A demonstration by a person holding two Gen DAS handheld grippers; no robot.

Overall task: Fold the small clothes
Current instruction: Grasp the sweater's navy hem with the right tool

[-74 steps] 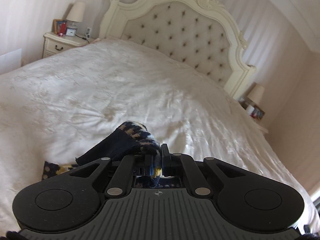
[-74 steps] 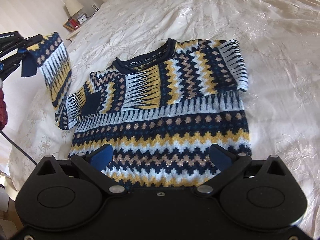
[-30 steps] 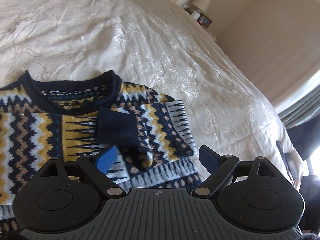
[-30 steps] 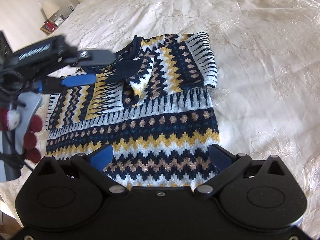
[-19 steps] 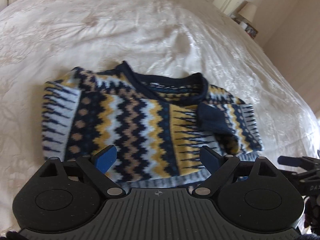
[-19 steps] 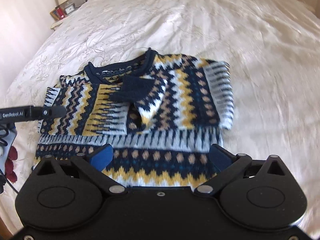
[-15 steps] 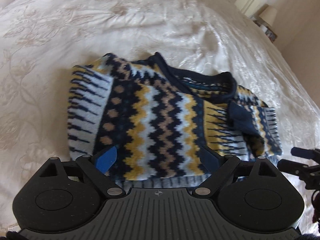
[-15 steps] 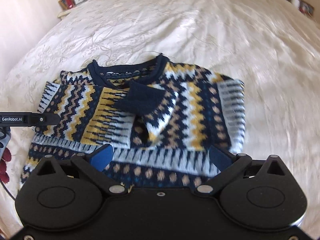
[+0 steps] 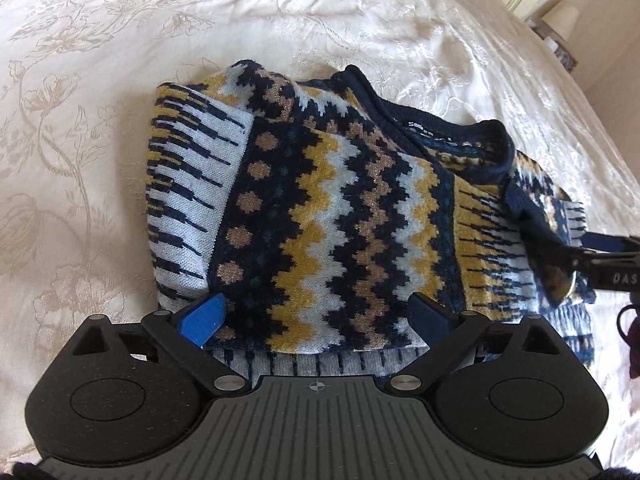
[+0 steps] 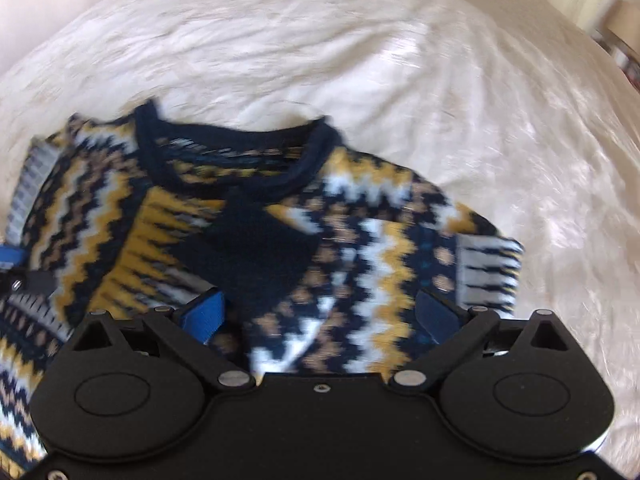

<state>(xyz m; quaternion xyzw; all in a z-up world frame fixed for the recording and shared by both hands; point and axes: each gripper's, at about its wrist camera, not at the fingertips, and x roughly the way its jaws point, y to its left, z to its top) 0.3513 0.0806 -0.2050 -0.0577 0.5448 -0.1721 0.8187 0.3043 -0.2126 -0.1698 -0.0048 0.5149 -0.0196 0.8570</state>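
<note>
- Cream embroidered bedspread [image 9: 100,128] covers the bed, with a lamp [image 9: 562,18] on a bedside stand at the far corner.
- Patterned sweater [image 9: 328,220] in navy, mustard and white lies flat on the bedspread, both sleeves folded in across the chest, one navy cuff [image 10: 256,248] resting just below the neckline.
- Left tongs [image 9: 316,320] hover low over the sweater's left side, spread wide and grasping nothing.
- Right tongs [image 10: 320,316] hover over the folded cuff, likewise released; this view is blurred.
- From the left wrist view, the right tongs reach in beside the sweater's far edge.
</note>
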